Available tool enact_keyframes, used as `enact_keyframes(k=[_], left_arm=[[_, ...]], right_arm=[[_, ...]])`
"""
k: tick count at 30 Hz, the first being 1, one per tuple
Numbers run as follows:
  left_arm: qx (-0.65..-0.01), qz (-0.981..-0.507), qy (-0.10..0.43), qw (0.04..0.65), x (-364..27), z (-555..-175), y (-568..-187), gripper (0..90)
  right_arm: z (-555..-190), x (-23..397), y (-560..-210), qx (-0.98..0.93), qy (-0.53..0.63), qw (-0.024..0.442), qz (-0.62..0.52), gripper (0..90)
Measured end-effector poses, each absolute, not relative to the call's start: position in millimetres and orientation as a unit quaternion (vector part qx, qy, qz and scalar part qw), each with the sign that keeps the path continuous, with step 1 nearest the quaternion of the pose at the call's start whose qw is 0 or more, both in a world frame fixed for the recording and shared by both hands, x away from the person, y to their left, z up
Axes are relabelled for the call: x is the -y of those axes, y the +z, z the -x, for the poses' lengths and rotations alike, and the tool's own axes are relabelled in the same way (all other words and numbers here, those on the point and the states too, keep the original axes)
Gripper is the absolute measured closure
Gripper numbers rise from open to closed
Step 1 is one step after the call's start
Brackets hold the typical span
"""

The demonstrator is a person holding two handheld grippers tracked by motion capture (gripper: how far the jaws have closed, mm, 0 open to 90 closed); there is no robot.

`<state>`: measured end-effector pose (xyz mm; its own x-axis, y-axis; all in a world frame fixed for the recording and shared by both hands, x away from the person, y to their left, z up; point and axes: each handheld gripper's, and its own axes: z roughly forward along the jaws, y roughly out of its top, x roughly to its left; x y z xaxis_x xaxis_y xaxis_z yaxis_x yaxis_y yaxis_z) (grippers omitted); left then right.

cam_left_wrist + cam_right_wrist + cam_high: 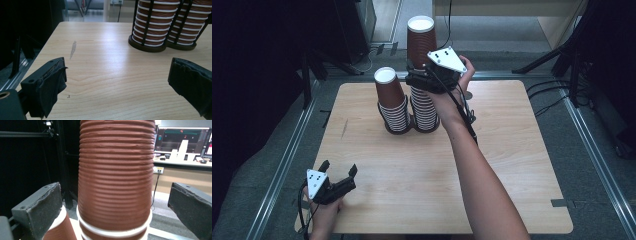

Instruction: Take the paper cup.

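The top cup (116, 177) of the taller stack (422, 75) stands between the jaws of the right gripper (424, 80) — both pads wide apart, a gap on each side, gripping nothing. The shorter stack (392, 100) stands just beside it, both in black wire holders (160, 25). The left gripper (337, 172) rests near the front corner of the pale wood surface (412, 170), jaws spread and empty. No lettering shows on the ribbed brown cups; far monitors (182, 137) are too blurred to read.

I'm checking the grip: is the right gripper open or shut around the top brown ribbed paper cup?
Open. The right gripper flanks the top brown ribbed paper cup, with gaps on both sides.
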<state>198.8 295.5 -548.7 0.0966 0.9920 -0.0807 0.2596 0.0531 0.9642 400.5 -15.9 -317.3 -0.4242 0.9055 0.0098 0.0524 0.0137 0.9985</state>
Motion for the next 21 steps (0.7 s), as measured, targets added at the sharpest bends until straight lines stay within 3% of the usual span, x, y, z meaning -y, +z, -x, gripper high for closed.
enact_keyframes(k=[21], left_arm=[[-0.547, -0.57, 0.387, 0.476, -294.2, -198.5, -548.8, 2.5]], right_arm=[[-433.7, -5.3, -320.4, -0.594, 0.562, 0.37, -0.441, 3.2]])
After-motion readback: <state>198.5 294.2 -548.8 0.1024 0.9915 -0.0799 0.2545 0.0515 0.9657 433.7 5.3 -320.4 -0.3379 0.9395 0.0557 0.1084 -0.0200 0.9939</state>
